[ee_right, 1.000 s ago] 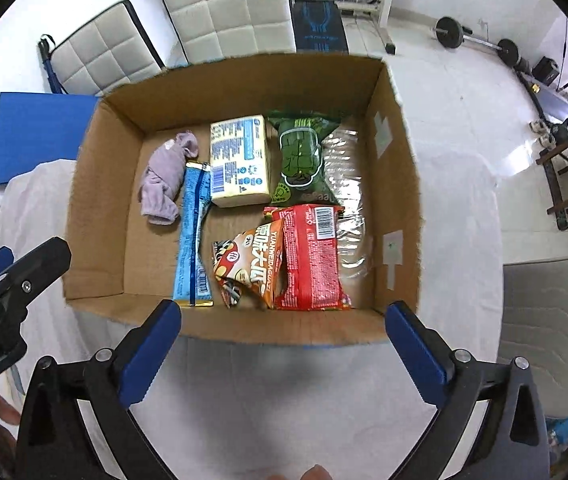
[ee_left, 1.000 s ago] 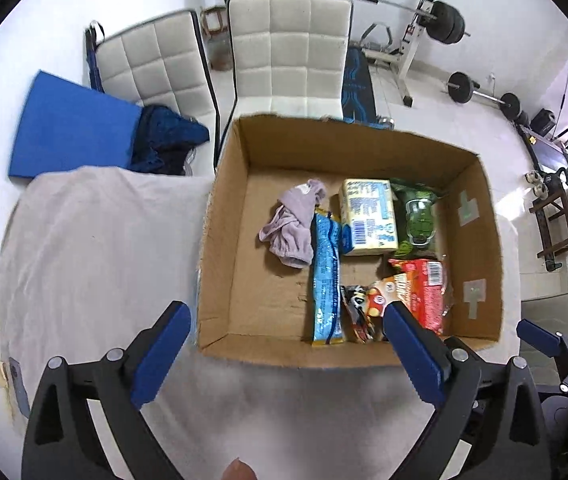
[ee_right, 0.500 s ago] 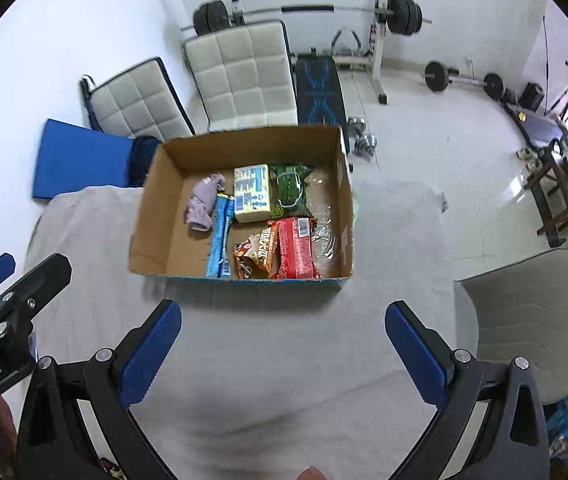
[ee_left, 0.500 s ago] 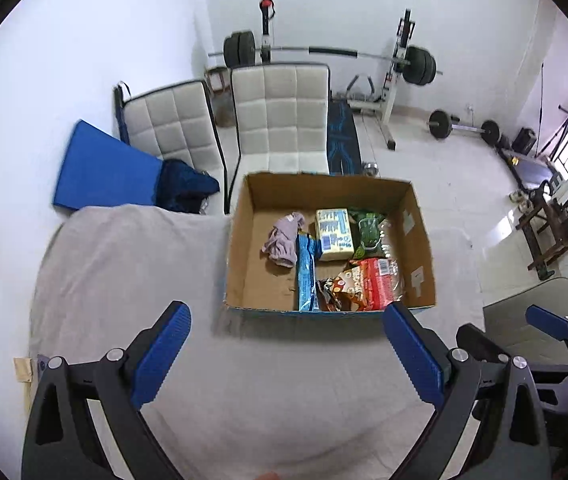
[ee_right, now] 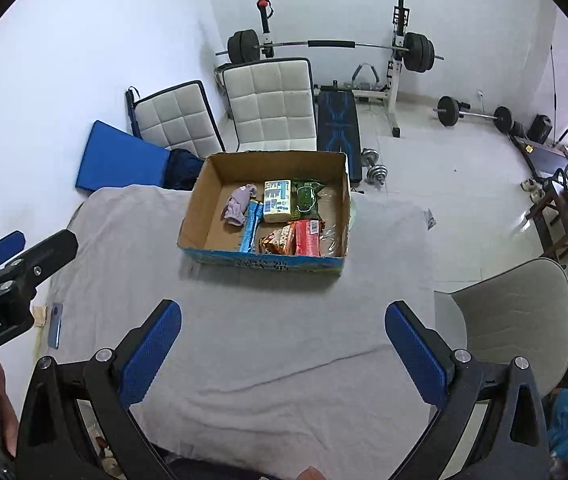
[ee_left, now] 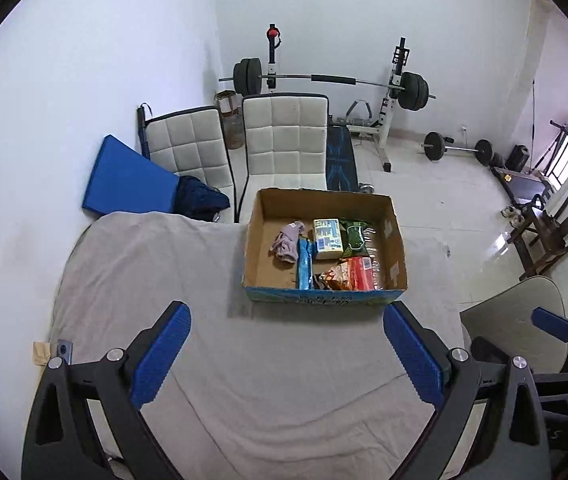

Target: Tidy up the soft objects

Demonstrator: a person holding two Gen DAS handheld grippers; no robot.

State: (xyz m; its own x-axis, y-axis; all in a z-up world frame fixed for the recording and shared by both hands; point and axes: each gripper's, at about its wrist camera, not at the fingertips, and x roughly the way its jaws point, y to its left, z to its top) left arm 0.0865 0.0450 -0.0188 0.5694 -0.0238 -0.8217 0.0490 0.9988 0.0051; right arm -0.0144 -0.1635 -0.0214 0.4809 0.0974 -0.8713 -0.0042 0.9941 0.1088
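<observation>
**Cardboard box of soft items on the cloth-covered bench**

The cardboard box sits open-topped toward the far side of the bench, which is draped in a grey cloth. Six things lie inside it, packed toward the right half: one crumpled lilac cloth, one long blue packet lying lengthwise beside it, one pale yellow pack with blue print, one green packet, one red packet and one orange-brown snack bag touching the red one. The left part of the box floor is bare cardboard. The box's near outer wall carries blue print.

Both tongs hang above the near part of the bench, well apart from the box. The left tongs are spread wide and hold nothing; the right tongs are likewise spread and hold nothing.

Beyond the bench stand two white quilted chairs, a blue mat leaning on the wall, and one barbell rack.
</observation>
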